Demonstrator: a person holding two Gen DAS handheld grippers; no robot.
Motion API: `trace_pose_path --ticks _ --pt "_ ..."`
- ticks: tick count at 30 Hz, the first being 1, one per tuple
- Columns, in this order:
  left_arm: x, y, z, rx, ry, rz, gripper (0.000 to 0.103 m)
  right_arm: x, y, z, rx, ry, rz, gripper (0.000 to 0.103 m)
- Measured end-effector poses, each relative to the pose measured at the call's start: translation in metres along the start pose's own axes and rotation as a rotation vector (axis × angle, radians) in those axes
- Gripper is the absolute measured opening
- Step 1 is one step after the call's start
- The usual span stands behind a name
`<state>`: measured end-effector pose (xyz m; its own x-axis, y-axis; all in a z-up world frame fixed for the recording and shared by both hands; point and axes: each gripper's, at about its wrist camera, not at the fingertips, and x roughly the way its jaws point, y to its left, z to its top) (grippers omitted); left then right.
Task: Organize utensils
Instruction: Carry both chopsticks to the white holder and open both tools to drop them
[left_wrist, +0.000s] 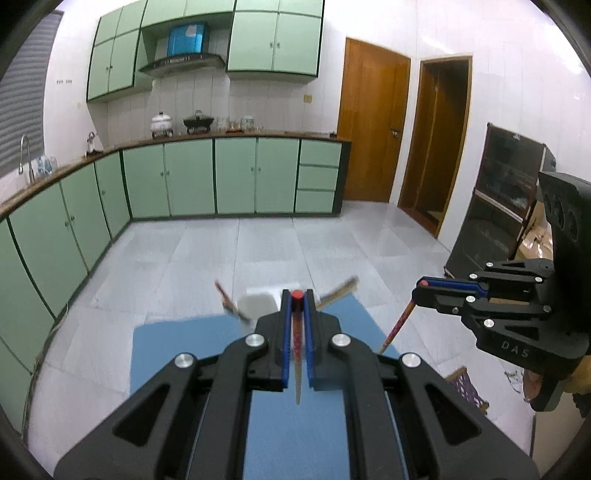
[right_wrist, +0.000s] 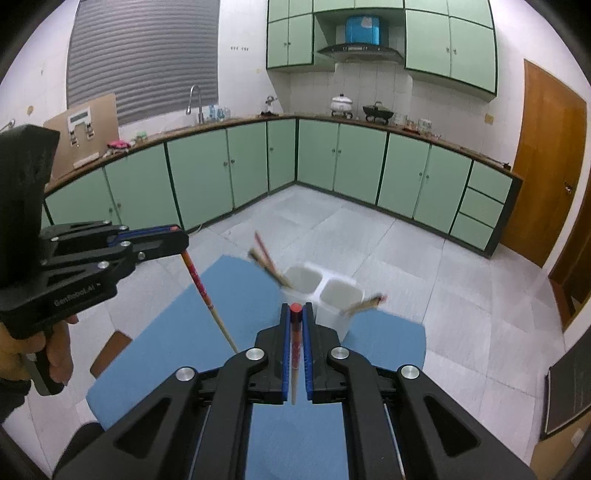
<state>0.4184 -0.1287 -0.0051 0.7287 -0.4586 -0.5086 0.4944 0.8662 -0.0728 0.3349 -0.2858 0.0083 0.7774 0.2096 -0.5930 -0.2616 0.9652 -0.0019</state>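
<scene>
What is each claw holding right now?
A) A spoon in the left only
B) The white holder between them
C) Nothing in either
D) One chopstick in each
D: the left claw is shut on a red-topped chopstick, and the right claw is shut on another chopstick.
</scene>
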Motion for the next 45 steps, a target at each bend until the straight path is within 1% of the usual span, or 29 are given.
trace_pose_path --ticks 3,7,11,16,20,22,29,31,32,33,34,35,36,37,41,42,45 --pt "0.002 0.008 0.028 -0.024 -0.039 -0.008 0.006 0.0 -0.007 0.025 0.013 -0.027 -0.01 0.006" --pt "0.016 0.012 0.057 -0.011 -0.076 0.027 0.006 0.009 -0.014 0.057 0.012 -0.053 -0.029 0.006" --pt "0.039 0.016 0.074 -0.018 -0.094 0.05 0.006 0.029 -0.016 0.08 0.006 -0.065 -0.045 0.006" --pt "0.082 0.024 0.088 -0.028 -0.111 0.082 0.006 0.061 -0.025 0.101 0.003 -0.074 -0.077 0.006" --pt "0.119 0.035 0.088 -0.045 -0.092 0.101 0.006 0.093 -0.038 0.108 0.022 -0.071 -0.099 0.006" --pt "0.141 0.041 0.081 -0.054 -0.07 0.105 0.006 0.113 -0.047 0.105 0.039 -0.054 -0.109 0.006" --pt "0.192 0.058 0.049 -0.078 0.029 0.103 0.006 0.172 -0.07 0.071 0.094 0.046 -0.112 0.006" --pt "0.197 0.062 0.041 -0.081 0.049 0.105 0.007 0.182 -0.075 0.064 0.113 0.075 -0.103 0.008" --pt "0.2 0.064 0.039 -0.081 0.057 0.105 0.007 0.184 -0.076 0.061 0.116 0.082 -0.106 0.011" --pt "0.201 0.065 0.037 -0.077 0.065 0.107 0.009 0.185 -0.076 0.058 0.113 0.085 -0.109 0.014" --pt "0.201 0.065 0.035 -0.075 0.069 0.108 0.015 0.186 -0.076 0.056 0.116 0.091 -0.103 0.017" --pt "0.199 0.066 0.035 -0.076 0.069 0.11 0.018 0.185 -0.076 0.055 0.121 0.092 -0.104 0.021" --pt "0.197 0.067 0.034 -0.076 0.067 0.111 0.023 0.183 -0.077 0.057 0.121 0.089 -0.104 0.022" --pt "0.192 0.067 0.035 -0.076 0.06 0.114 0.027 0.18 -0.076 0.057 0.125 0.083 -0.099 0.022" --pt "0.172 0.065 0.044 -0.069 0.031 0.113 0.033 0.159 -0.076 0.059 0.135 0.053 -0.09 0.023" --pt "0.163 0.064 0.046 -0.064 0.018 0.113 0.036 0.153 -0.075 0.059 0.136 0.044 -0.088 0.024" --pt "0.139 0.058 0.05 -0.041 -0.001 0.122 0.04 0.129 -0.072 0.059 0.152 0.005 -0.083 0.03"
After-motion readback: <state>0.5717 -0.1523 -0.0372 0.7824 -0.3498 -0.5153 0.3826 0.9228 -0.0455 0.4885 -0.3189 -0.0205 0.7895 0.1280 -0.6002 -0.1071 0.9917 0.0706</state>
